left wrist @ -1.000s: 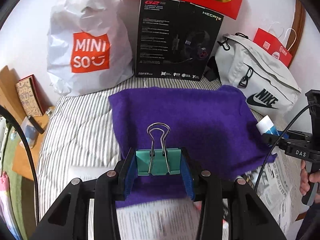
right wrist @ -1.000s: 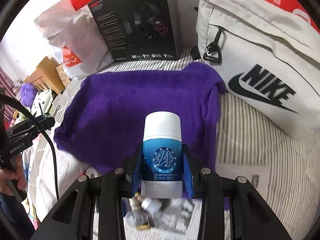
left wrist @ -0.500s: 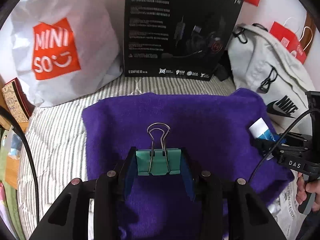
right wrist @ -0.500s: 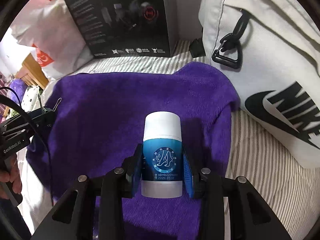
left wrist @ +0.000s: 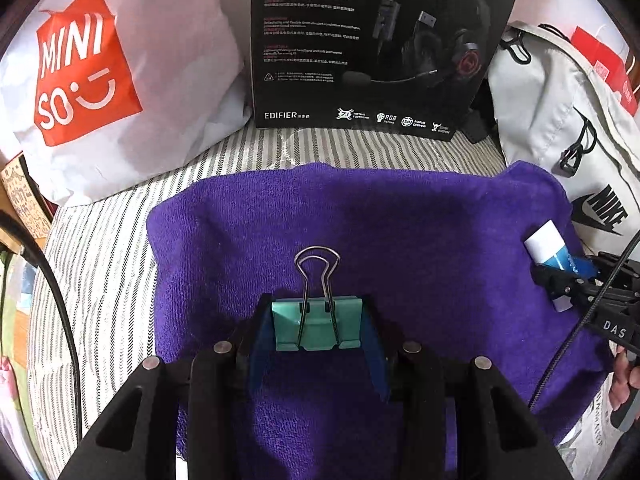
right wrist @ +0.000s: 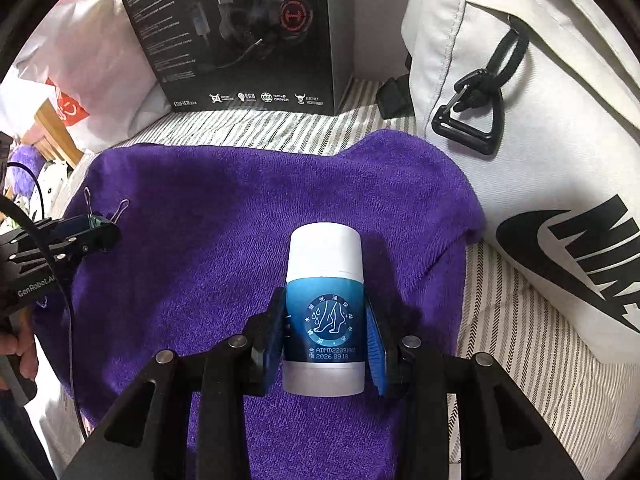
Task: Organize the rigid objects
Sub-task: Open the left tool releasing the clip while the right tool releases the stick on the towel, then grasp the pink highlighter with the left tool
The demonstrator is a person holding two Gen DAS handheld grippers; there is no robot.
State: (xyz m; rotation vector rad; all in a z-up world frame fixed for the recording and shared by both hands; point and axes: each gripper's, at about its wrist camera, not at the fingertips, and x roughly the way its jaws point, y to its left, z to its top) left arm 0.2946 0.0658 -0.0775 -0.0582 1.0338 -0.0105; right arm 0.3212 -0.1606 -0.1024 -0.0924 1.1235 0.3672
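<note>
My left gripper [left wrist: 318,326] is shut on a teal binder clip [left wrist: 317,323] with silver wire handles, held low over the purple towel [left wrist: 400,232]. My right gripper [right wrist: 325,330] is shut on a blue and white foot-care stick [right wrist: 325,312], held over the right part of the same towel [right wrist: 224,216]. The stick [left wrist: 550,248] and right gripper show at the right edge of the left wrist view. The left gripper [right wrist: 98,226] with the clip shows at the left of the right wrist view.
Behind the towel stand a white Miniso bag [left wrist: 120,80], a black Edifier headset box [left wrist: 372,44] and a white Nike bag [right wrist: 540,140]. The towel lies on a striped bedspread [left wrist: 100,248]. Newspaper [left wrist: 588,436] lies at the front right.
Both grippers have moved forward and lower over the purple towel, each still holding its object. The boxes and bags at the back look closer.
</note>
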